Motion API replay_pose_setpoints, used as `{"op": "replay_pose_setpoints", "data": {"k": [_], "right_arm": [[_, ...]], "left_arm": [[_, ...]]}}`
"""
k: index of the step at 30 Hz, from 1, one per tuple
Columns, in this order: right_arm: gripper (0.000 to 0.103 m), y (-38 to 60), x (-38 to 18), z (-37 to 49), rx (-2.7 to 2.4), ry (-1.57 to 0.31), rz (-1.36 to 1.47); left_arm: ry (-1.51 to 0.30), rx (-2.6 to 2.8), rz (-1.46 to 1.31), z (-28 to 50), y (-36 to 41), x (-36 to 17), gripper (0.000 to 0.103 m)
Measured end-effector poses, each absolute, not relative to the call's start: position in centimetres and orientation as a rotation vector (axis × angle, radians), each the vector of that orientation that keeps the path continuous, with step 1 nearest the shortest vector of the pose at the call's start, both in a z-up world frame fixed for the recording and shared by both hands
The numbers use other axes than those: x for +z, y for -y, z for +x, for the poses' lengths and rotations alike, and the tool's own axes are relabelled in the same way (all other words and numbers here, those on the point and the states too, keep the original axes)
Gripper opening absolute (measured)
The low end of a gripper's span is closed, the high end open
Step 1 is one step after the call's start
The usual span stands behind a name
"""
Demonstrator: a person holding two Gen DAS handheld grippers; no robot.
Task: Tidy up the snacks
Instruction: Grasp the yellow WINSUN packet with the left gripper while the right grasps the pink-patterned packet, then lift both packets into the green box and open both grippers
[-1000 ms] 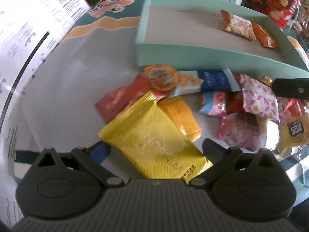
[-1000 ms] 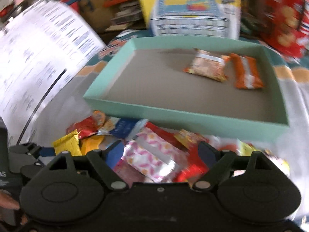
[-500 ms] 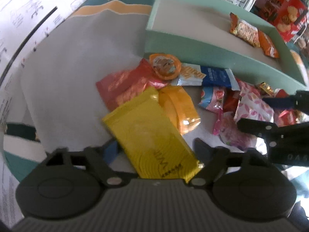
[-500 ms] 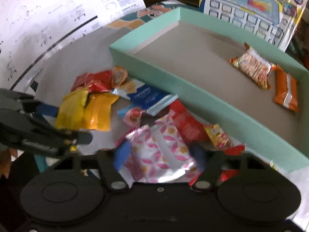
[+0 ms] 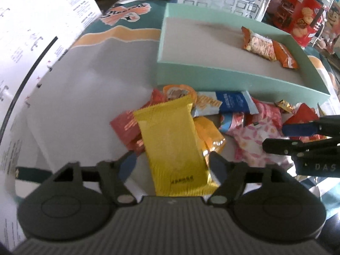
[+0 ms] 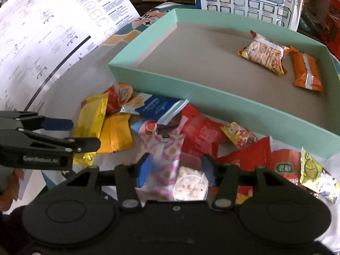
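A pile of snack packets lies on the grey table in front of a mint-green tray (image 5: 233, 78) (image 6: 161, 78). Two packets lie in the tray: a patterned orange one (image 6: 263, 53) and a plain orange one (image 6: 306, 70). My left gripper (image 5: 172, 165) is open, its jaws on either side of a yellow packet (image 5: 170, 140) that also shows in the right wrist view (image 6: 91, 119). My right gripper (image 6: 174, 167) is open over a pink-flowered white packet (image 6: 163, 148) and a clear round cup (image 6: 189, 184). The right gripper also shows in the left wrist view (image 5: 297, 136).
The pile holds a blue-and-white packet (image 6: 155, 108), an orange packet (image 6: 115, 131), red packets (image 6: 201, 133), a small round orange cup (image 5: 178, 91) and small yellow candies (image 6: 238, 135). A large printed white sheet (image 6: 42, 31) rises at left. Boxes (image 5: 299, 21) stand behind the tray.
My left gripper has shifted so the yellow packet stands straighter between its jaws. My right gripper has come lower and closer over the pink-flowered packet.
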State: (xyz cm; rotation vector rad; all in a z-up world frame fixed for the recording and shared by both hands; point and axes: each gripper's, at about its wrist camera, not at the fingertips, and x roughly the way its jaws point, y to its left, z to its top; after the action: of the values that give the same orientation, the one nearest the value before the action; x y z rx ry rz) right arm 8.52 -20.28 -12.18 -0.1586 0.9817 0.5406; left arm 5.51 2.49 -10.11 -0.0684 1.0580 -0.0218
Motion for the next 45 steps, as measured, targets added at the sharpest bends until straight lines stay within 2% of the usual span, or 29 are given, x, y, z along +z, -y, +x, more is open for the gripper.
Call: {"op": "replay_pose_setpoints", "data": {"k": [3,5,6,7,10,19,23,26,28,32,36,45], "right_arm": [[0.054,20.0,-12.3,8.0,0.554,-0.971,-0.184],[0.054,19.4,-12.1,7.6,0.557,-0.958,-0.220],[0.054,19.1,-11.9,7.4,0.559,-0.953,-0.231],[0.054,18.8,-11.8,7.2,0.563,-0.952,-0.231],[0.054,18.0,-11.4,6.8,0.565,-0.972,-0.201],[0.054,17.1,-13.1,6.2,0.463,-1.123,0.019],[0.054,16.4,-13.6,6.7,0.369,-1.126,0.054],[0.054,14.7,-13.5,7.1,0.330,-1.094,0.011],[0.062,13.5,-13.8,6.8,0.313,-1.082,-0.028],[0.062,11.9,-14.4,5.8,0.282,-1.045,-0.138],[0.050,11.3,-14.6,5.1,0.294,-0.997,-0.219],[0.050,15.6,-12.1,4.3,0.364,-1.014,-0.037]], "left_arm": [[-1.087,-0.012,-0.081,5.6,-2.6,-10.8,0.079],[-1.113,0.000,-0.114,6.2,-2.8,-11.3,0.074],[-1.119,0.004,-0.141,6.4,-3.1,-11.4,0.071],[-1.119,0.003,-0.169,6.6,-3.4,-11.5,0.062],[-1.096,-0.025,-0.168,6.9,-3.6,-11.4,0.054],[-1.076,-0.082,-0.128,5.0,-5.5,-11.0,0.053],[-1.088,-0.093,-0.154,4.7,-6.4,-11.7,0.054],[-1.075,-0.106,-0.156,4.5,-6.6,-11.8,0.055],[-1.071,-0.111,-0.169,4.4,-6.9,-11.8,0.055],[-1.060,-0.090,-0.184,4.7,-7.3,-11.9,0.055],[-1.040,-0.079,-0.151,4.8,-6.9,-12.0,0.052],[-1.020,-0.133,-0.161,2.7,-7.2,-9.9,0.052]]}}
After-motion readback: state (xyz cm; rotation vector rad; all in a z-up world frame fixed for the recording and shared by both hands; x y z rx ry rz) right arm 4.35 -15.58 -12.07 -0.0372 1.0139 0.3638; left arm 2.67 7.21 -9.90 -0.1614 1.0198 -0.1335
